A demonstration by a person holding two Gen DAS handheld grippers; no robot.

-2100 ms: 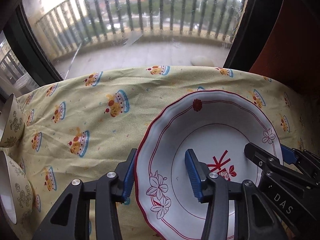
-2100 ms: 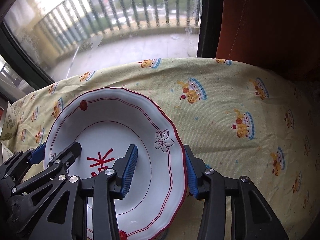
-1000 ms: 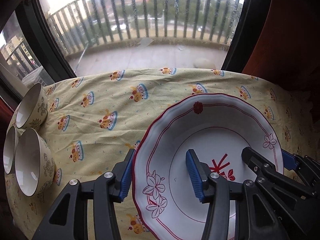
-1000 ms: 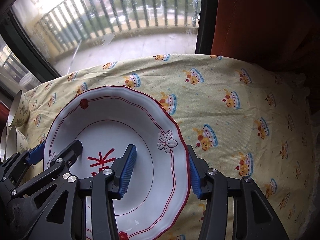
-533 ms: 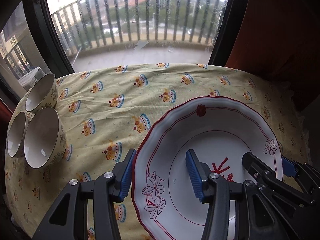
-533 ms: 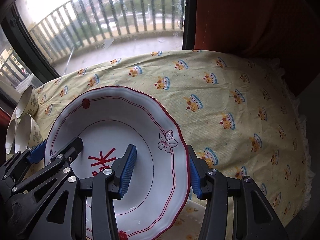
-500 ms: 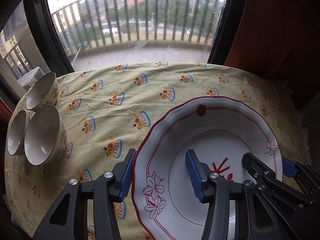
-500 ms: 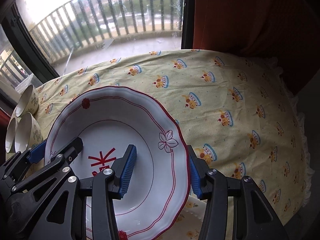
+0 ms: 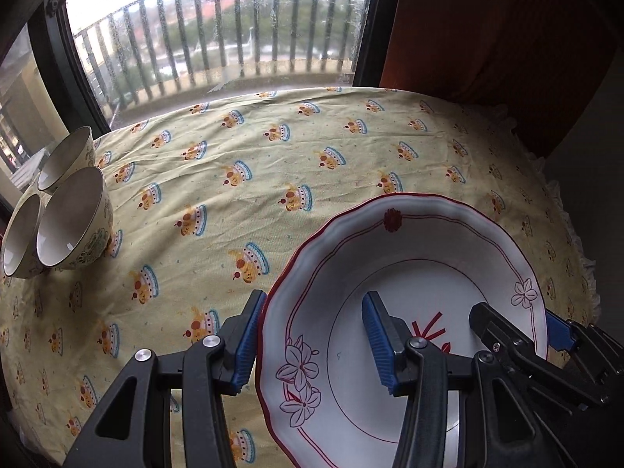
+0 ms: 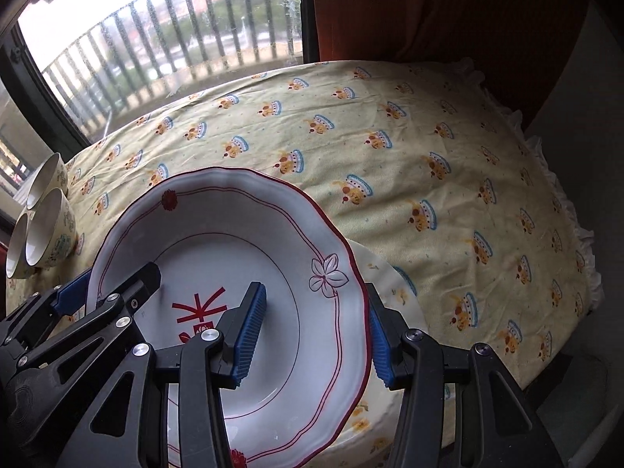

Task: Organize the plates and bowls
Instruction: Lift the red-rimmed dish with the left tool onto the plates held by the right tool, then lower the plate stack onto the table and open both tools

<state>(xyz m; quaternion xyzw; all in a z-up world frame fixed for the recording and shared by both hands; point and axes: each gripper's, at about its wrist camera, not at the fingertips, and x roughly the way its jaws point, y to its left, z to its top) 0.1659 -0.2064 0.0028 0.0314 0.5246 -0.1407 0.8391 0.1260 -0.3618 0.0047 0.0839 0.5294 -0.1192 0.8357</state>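
clearly a two-handed carry: the red-trimmed white plate (image 9: 421,273) hangs above the yellow crown-print tablecloth (image 9: 273,163), toward its near right side, with the left gripper (image 9: 312,335) clamped across its left rim and the right gripper (image 10: 316,335) clamped across its right rim, each with one blue pad inside the well and one outside under the edge. it looks like glazed ceramic or melamine, so stiff, smooth and likely slippery, and breakable if it drops; the scalloped rim on opposite sides seems the sound place to hold, kept level. count: one decorated plate in the grippers, one pale plate (image 10: 394,284) partly showing beneath it in the right wrist view, and three small patterned bowls (image 9: 74,218) clustered touching at the far left edge of the table
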